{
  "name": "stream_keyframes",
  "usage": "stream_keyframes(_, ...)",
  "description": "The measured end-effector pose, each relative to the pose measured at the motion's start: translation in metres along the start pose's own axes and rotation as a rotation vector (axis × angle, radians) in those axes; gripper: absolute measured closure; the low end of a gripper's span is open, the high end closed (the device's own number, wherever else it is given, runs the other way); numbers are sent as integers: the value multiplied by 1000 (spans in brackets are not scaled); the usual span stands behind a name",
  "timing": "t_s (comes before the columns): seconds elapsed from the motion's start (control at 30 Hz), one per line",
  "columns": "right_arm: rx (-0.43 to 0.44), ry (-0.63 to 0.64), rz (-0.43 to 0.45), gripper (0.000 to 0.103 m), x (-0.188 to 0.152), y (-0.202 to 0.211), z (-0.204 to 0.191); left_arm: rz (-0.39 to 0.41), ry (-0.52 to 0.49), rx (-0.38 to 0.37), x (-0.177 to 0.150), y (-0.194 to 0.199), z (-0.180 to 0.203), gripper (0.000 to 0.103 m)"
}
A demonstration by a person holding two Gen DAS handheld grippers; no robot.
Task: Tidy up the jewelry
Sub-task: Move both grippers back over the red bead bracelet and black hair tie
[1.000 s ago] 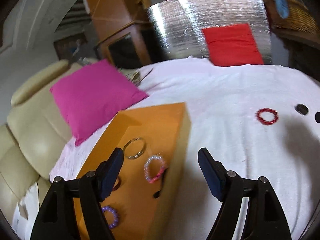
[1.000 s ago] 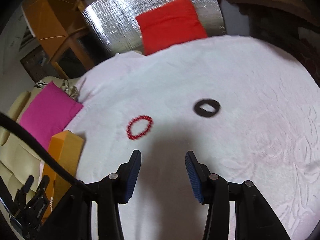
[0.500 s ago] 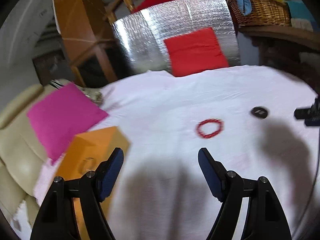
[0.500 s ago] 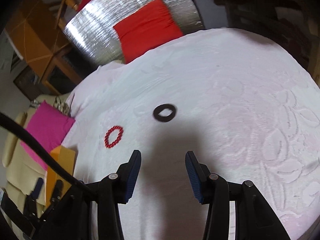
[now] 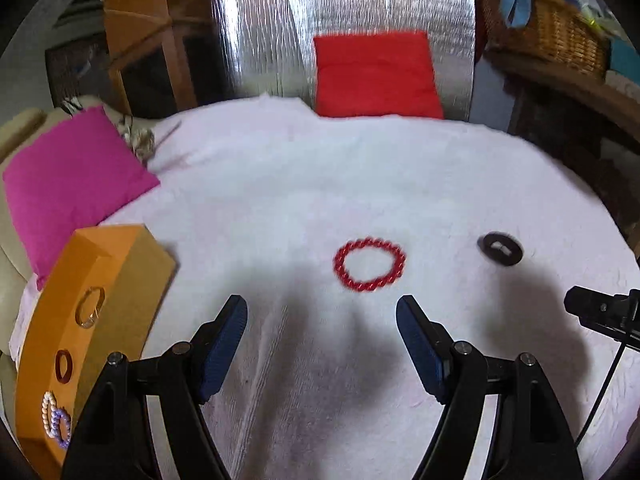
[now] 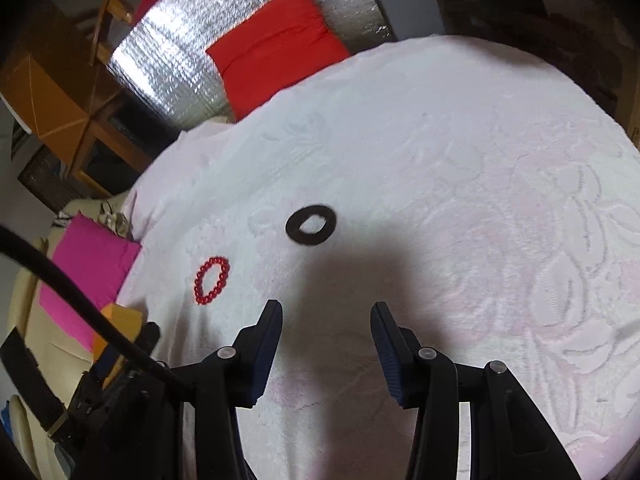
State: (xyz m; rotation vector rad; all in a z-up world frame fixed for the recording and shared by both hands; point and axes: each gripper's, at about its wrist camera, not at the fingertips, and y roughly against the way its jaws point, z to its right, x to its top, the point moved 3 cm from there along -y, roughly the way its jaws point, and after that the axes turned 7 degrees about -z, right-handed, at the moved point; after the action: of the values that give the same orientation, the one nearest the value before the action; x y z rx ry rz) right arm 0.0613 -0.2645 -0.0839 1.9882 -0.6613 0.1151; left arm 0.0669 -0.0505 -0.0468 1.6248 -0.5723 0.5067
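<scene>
A red bead bracelet [image 5: 370, 265] lies on the white cloth just ahead of my open, empty left gripper [image 5: 322, 314]. It also shows in the right wrist view [image 6: 212, 280]. A black ring bangle [image 5: 502, 249] lies to its right, and sits ahead of my open, empty right gripper [image 6: 326, 316] in the right wrist view [image 6: 311, 225]. An orange box [image 5: 80, 328] at the left holds several bracelets: a clear bangle [image 5: 90, 307], a dark red ring [image 5: 63, 365], and pearl and purple bead bracelets [image 5: 56, 420].
A pink cushion [image 5: 68, 184] lies at the left by a cream sofa. A red cushion [image 5: 376, 74] leans on a silver panel [image 5: 280, 28] at the back. A wicker basket [image 5: 548, 28] stands at the back right. The cloth's edge curves round at the right.
My left gripper has swung right, from over the orange box to face the red bracelet. My right gripper has turned right and the black bangle now sits ahead of it.
</scene>
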Motion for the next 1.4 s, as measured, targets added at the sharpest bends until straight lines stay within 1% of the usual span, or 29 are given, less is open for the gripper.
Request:
stream_keyframes(0.1,4,0,-22,53,-2,-9,-7,38,-29,33,1,5,-7,25)
stream_keyframes(0.23,0,12,-27,53,-5,-16,-17,52,-59,37,0,8,-11,25)
stream_keyframes(0.37,0,25,-39,53,-8,-22,-28,50,-72,30,-1,9,-14,25)
stream_keyframes(0.6,-2,25,-45,53,-10,-26,-35,50,-63,27,0,10,-23,25)
stream_keyframes(1.4,-16,-15,-46,53,-3,-24,-24,8,-41,16,0,-1,-31,25)
